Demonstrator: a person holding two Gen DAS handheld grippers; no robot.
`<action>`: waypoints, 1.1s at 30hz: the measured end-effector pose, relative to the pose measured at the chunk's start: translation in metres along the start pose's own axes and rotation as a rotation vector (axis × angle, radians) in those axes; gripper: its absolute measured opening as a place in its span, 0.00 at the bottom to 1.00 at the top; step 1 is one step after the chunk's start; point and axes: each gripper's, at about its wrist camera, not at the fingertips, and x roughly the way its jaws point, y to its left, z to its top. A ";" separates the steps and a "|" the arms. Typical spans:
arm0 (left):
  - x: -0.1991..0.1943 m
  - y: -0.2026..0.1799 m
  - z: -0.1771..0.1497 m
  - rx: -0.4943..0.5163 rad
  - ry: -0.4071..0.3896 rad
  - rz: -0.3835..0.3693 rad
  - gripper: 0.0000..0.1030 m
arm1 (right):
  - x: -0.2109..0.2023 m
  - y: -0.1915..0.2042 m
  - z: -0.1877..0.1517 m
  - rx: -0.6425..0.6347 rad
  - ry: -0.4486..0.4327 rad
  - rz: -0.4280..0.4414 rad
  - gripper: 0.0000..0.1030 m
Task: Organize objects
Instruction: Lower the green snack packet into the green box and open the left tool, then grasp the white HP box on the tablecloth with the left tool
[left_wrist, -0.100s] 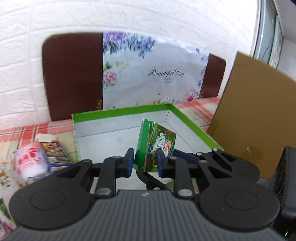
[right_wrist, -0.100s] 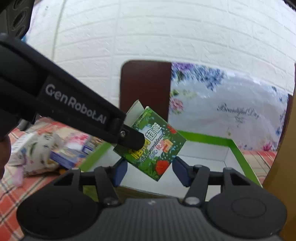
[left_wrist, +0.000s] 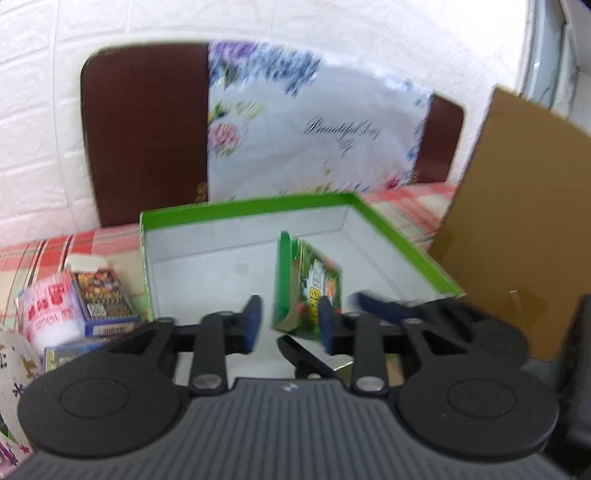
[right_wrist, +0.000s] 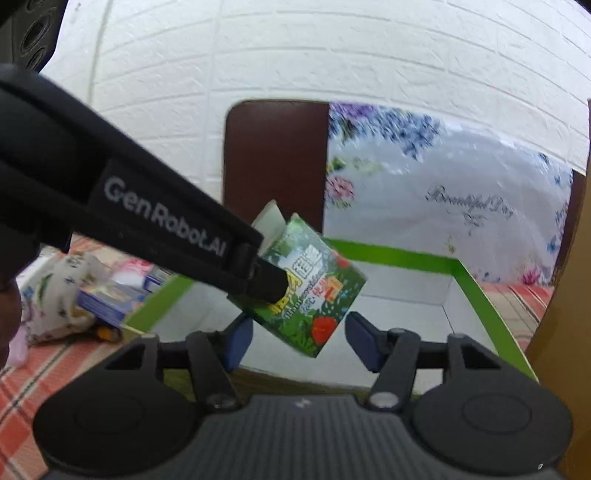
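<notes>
**Item:** small green cardboard carton with printed flowers (left_wrist: 310, 288). It stands on edge and tilted between the jaws of the left gripper (left_wrist: 290, 325), just off the fingertips. It is over the near part of the shallow white-lined tray with a bright green rim (left_wrist: 240, 210).

**Left claw:** jaws slightly parted round the carton. The right pad lies on the printed face, and a sliver of tray floor shows between the left pad and the plain green side. By this reading it is no firm clamp.

**Right claw:** the right gripper (right_wrist: 301, 341) has its jaws wide apart and holds nothing. The carton hangs just ahead of its tips.

**Step judged:** setting the carton into the tray.

**Handling notes:**
- Lower the carton until an edge meets the floor before backing off.
- Draw the claw straight back so neither pad drags the light carton over.
- Keep the right claw clear, or use it to steady the open flap end.

**Nearby:** loose blue and pink packets (left_wrist: 99, 295) lie left of the left claw, outside the tray. A brown cardboard sheet (left_wrist: 517, 221) stands to its right.
</notes>
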 end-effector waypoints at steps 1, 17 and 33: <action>0.000 0.001 -0.002 0.003 -0.001 0.019 0.42 | -0.004 -0.004 0.004 0.019 -0.011 0.007 0.79; -0.089 0.062 -0.073 0.003 0.056 0.388 0.51 | -0.069 0.082 0.040 0.035 -0.097 0.032 0.69; -0.170 0.203 -0.132 -0.355 0.059 0.553 0.55 | -0.043 0.258 0.058 -0.202 0.046 0.400 0.72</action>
